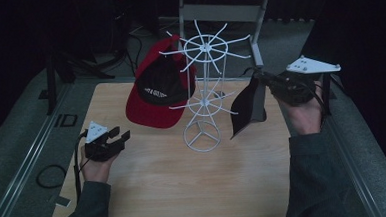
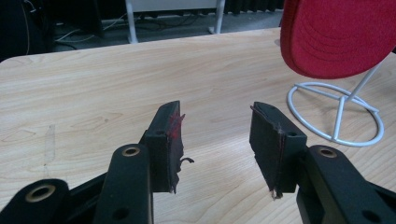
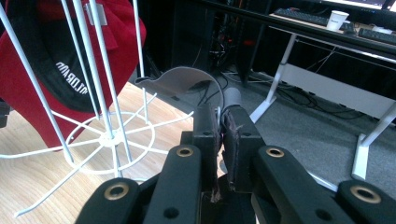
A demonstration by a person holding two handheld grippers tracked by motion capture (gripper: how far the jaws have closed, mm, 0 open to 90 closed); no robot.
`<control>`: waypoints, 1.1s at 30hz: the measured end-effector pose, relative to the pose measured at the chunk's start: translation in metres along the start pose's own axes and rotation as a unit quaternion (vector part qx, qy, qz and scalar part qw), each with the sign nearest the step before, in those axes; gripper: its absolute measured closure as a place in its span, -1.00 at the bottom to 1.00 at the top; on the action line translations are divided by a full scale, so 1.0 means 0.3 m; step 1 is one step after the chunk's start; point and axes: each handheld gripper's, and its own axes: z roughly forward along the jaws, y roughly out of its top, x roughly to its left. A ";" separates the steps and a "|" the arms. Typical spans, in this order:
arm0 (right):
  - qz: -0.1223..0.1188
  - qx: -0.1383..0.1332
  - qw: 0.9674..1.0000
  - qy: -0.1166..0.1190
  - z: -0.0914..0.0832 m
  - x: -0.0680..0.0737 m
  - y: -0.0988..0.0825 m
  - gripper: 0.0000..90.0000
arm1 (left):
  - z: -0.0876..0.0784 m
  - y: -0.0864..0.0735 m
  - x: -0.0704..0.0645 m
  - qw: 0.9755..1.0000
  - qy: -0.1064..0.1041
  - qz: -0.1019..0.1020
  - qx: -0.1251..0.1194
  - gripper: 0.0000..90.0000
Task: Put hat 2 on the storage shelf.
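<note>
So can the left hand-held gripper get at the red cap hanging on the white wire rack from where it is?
Probably yes. The left hand-held gripper is open and holds nothing, and bare wooden table lies between it and the red cap on the white wire rack.

Colours on my table
I see a red fabric cap with black front panel [image 1: 155, 93], white wire hat stand [image 1: 202, 83], dark peaked cap [image 1: 248, 108], pale wood-grain table [image 1: 185, 184].

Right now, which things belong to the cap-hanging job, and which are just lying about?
In the job:
- black cap, clamped in the right gripper
- white wire rack
- red cap, already hanging on it
- left gripper, open, idle

Lying about:
- cable loop left of the table
- desk frame behind
</note>
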 end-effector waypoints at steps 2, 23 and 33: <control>-0.001 -0.002 1.000 0.000 0.000 0.001 0.005 0.87 | 0.001 0.000 0.000 1.000 0.000 0.001 0.001 0.21; 0.008 -0.010 1.000 0.003 -0.017 -0.026 0.037 0.87 | 0.010 -0.002 -0.004 1.000 -0.004 0.002 0.002 0.21; 0.009 -0.010 1.000 0.006 -0.008 -0.059 0.057 0.87 | 0.008 -0.001 -0.002 1.000 -0.003 0.000 0.000 0.21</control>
